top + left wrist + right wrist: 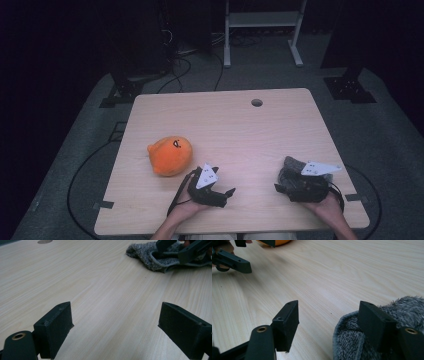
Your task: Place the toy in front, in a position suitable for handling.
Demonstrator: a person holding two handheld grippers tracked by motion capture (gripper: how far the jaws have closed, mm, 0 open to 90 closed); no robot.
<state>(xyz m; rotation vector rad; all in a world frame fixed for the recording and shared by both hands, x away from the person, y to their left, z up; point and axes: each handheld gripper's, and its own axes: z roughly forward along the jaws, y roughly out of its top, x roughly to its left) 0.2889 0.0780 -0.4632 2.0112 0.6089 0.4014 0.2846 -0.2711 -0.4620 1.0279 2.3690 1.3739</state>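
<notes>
The bench (225, 130) is pale wood-grain laminate, smooth with a soft sheen. The grey cloth (352, 340) is fuzzy, looped knit, matt. The orange toy (170, 156) looks like soft plush. Both the left tool (115, 322) and right tool (328, 320) are matt black plastic, faintly grainy

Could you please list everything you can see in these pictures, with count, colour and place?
plush toy: one, orange, on the table's left half, just beyond the left gripper.
fuzzy cloth: one, grey, at the right gripper, one jaw resting in its opening.
table: one, light wood, centre, with a round hole near its far edge.
white frame: one, on the floor beyond the table.
cables: several, black, on the grey floor.
left gripper: one, black, open, near edge left.
right gripper: one, black, open, near edge right.
hands: two, holding the grippers.
</notes>
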